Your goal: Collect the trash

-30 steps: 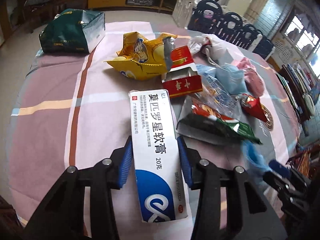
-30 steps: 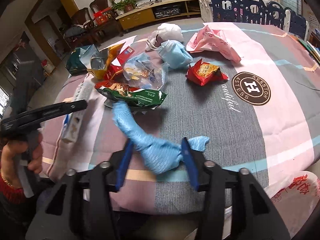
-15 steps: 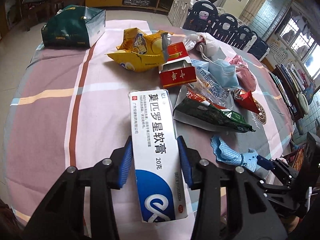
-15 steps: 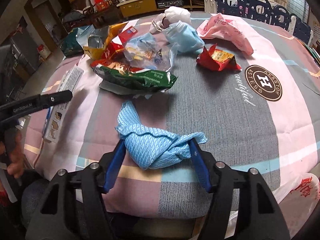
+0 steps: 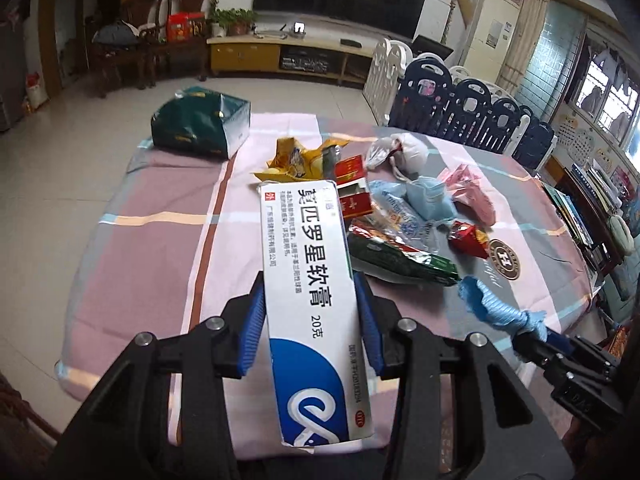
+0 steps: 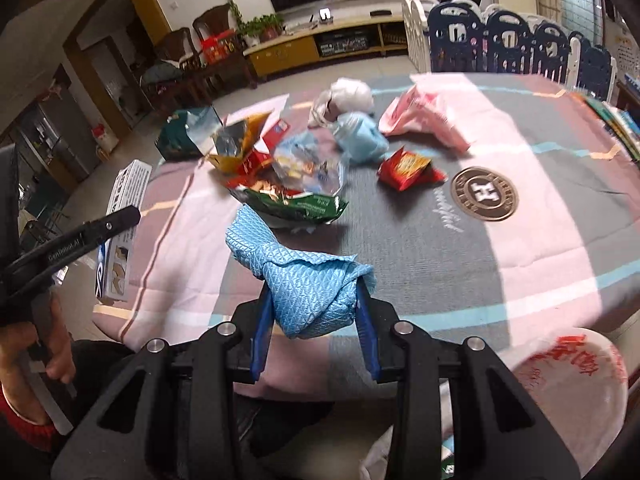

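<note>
Two grippers each hold one piece of trash above the table (image 5: 152, 240). The left gripper (image 5: 310, 320) has its blue pads pressed on both long sides of a white and blue box (image 5: 312, 280), which points away toward 12 o'clock, off the cloth. The right gripper (image 6: 314, 312) squeezes a crumpled blue cloth (image 6: 308, 280) between its pads, with one end sticking out toward 11 o'clock. More trash lies in a heap on the table: a green snack bag (image 6: 300, 204) at 12 o'clock from the blue cloth, a small red wrapper (image 6: 408, 168) at 1 o'clock, and a pink bag (image 6: 428, 120) farther back. A white plastic bag (image 6: 576, 392) with red print sits at 4 o'clock, low and near the table edge.
</note>
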